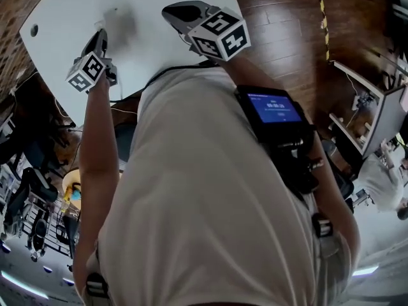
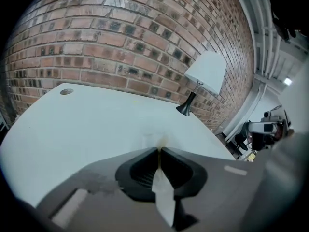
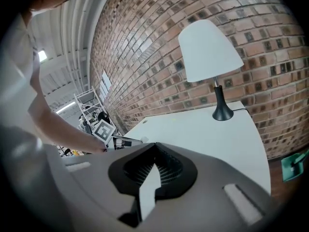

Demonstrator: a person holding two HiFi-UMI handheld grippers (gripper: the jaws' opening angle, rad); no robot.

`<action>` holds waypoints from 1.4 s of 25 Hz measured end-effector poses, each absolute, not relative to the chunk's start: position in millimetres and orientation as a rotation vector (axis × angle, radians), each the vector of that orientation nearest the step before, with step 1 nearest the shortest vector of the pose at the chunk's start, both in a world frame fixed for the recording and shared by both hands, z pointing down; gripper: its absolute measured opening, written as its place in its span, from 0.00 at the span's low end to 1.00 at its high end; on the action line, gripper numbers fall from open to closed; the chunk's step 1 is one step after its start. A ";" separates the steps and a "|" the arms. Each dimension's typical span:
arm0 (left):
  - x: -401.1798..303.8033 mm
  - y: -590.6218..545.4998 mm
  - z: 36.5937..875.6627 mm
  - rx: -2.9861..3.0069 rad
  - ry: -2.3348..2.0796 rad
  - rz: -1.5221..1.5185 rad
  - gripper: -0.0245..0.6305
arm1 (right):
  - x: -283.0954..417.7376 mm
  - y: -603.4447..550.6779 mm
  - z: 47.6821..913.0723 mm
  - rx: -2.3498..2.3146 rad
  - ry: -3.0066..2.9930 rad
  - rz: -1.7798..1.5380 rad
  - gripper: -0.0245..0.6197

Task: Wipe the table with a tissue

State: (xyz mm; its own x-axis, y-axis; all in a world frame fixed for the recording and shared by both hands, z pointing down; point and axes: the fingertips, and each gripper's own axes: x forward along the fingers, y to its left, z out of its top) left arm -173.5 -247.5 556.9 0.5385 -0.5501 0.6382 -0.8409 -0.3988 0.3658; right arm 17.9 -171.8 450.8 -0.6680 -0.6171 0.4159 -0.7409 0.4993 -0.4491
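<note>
We lean over the white bench (image 1: pixel 64 8), with a white-shaded lamp (image 3: pixel 210 52) at its far corner by the brick wall (image 2: pixel 120 33). Our right gripper (image 3: pixel 155 145) hangs above the bench, fingers closed on nothing. Our left gripper (image 2: pixel 160 149) pinches a small tissue (image 2: pixel 155 139) in its fingertips, low over the bench.

A white-shaded, black-stemmed lamp (image 3: pixel 211 57) stands near the brick wall (image 2: pixel 120 33); the floor (image 1: pixel 287 37) is dark wood.
</note>
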 end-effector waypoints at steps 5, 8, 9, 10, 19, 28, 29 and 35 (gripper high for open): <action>-101.6 -236.8 571.1 2.094 -1.048 0.644 0.08 | 88.6 -149.3 454.2 1.213 -2.508 0.952 0.05; -114.8 -265.0 575.5 2.115 -1.090 0.756 0.08 | 87.5 -155.7 457.1 1.241 -2.501 0.969 0.05; -118.6 -274.1 575.9 2.118 -1.111 0.782 0.08 | 87.8 -156.6 457.1 1.252 -2.499 0.975 0.05; -120.6 -282.0 576.2 2.118 -1.134 0.808 0.08 | 89.8 -156.8 457.1 1.264 -2.495 0.980 0.05; -105.2 -290.2 588.9 2.122 -1.260 0.942 0.08 | 128.8 -144.8 460.9 1.361 -2.463 1.015 0.05; -31.0 -251.6 589.9 2.191 -1.139 0.992 0.08 | 152.8 -137.8 460.0 1.362 -2.491 1.009 0.05; -22.2 -243.4 590.2 2.186 -1.125 0.977 0.08 | 154.6 -137.4 459.3 1.360 -2.498 1.007 0.05; 62.2 -189.1 589.0 2.218 -0.924 0.972 0.07 | 187.9 -134.3 452.2 1.377 -2.525 1.000 0.05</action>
State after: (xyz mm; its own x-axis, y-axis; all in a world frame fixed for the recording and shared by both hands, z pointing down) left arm 62.2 -189.1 589.0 0.5040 -0.3693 0.7808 -0.7611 -0.6173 0.1993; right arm 187.9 -134.3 452.2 -0.5874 -0.7163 0.3768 -0.7800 0.3768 -0.4997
